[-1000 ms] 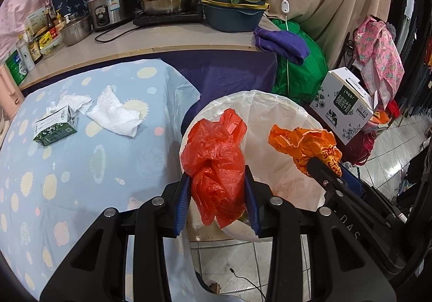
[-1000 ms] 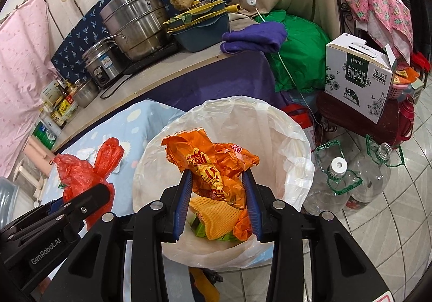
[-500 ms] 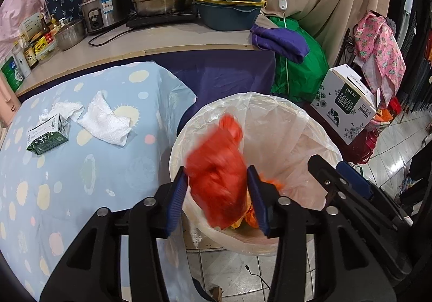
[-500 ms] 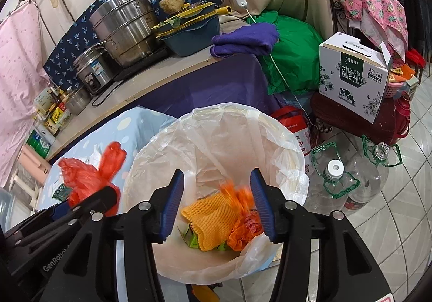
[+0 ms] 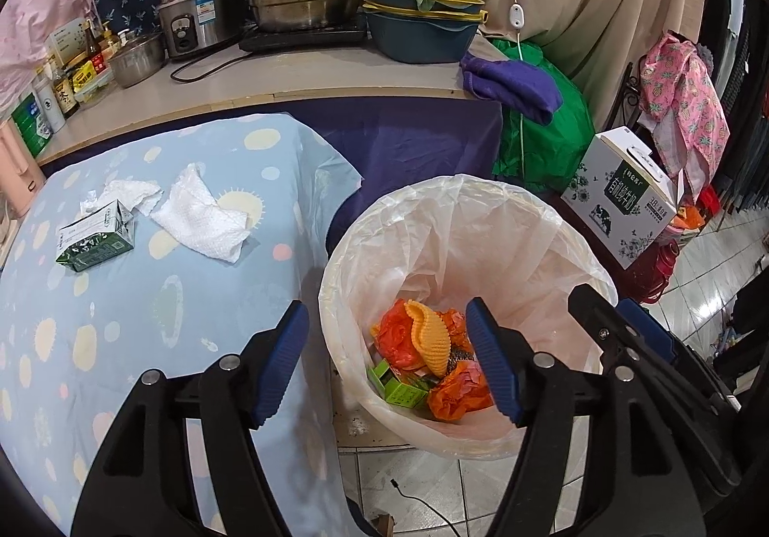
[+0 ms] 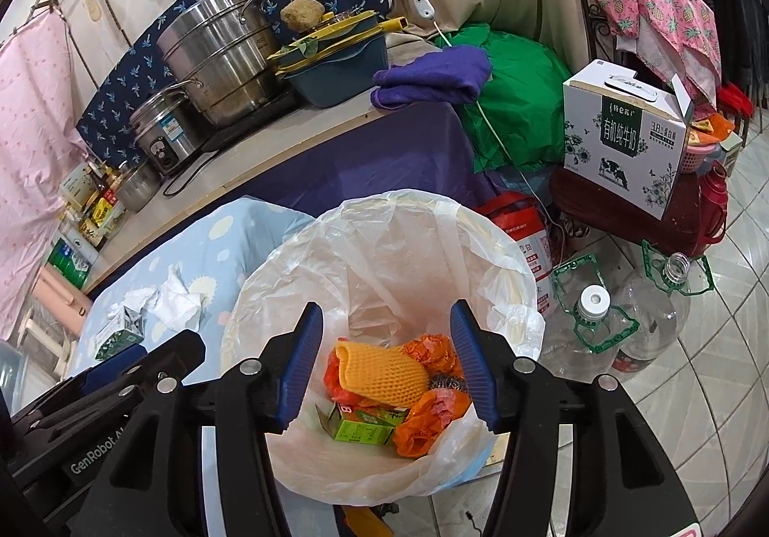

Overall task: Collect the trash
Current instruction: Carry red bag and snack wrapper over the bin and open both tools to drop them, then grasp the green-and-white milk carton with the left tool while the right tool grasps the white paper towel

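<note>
Trash (image 6: 384, 385) lies binned beneath both wide-open, empty grippers (image 5: 389, 359) (image 6: 384, 364).

"GenRobot", seemingly, on left tool (image 6: 103, 373)

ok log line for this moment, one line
left tool: open, empty | right tool: open, empty | both over trash bin | red bag in bin | tissues, green carton on table
</note>
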`<action>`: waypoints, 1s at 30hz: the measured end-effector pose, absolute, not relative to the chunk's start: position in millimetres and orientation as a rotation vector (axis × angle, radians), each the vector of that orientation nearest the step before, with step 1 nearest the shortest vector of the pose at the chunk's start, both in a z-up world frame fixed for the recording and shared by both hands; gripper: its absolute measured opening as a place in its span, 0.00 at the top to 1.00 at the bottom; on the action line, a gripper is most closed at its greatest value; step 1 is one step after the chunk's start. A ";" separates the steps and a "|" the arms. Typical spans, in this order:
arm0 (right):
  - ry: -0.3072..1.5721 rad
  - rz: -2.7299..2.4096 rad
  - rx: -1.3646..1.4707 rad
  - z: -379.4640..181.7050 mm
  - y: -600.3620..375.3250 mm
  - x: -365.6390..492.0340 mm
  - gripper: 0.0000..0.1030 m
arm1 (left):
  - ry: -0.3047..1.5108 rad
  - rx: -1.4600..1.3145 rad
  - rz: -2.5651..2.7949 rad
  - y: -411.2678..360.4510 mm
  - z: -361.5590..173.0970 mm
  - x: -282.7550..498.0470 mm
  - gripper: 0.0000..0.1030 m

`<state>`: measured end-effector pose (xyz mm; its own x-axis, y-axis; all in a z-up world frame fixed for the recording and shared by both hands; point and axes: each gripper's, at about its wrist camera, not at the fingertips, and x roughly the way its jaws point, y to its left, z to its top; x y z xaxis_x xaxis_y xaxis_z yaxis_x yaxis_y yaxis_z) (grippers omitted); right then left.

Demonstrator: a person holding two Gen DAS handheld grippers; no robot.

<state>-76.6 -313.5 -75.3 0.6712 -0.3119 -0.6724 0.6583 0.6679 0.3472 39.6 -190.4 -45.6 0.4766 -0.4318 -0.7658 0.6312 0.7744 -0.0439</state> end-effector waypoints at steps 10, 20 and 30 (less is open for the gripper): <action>0.612 -0.570 0.592 -66.2 -302.1 -70.0 0.45 | 0.855 0.226 -0.643 -174.9 -40.9 46.1 0.37; 0.631 -0.522 0.548 -59.9 -275.1 -46.3 0.44 | 0.871 0.171 -0.591 -139.1 -41.5 65.5 0.34; 0.677 -0.440 0.493 -63.3 -231.6 -2.8 0.40 | 0.918 0.080 -0.464 -68.1 -54.9 106.8 0.26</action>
<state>-2.8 -231.6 -63.3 0.6979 -0.2222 -0.6809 0.5317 0.7977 0.2846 106.8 -68.1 -54.9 0.5164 -0.3525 -0.7805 0.4193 0.8987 -0.1284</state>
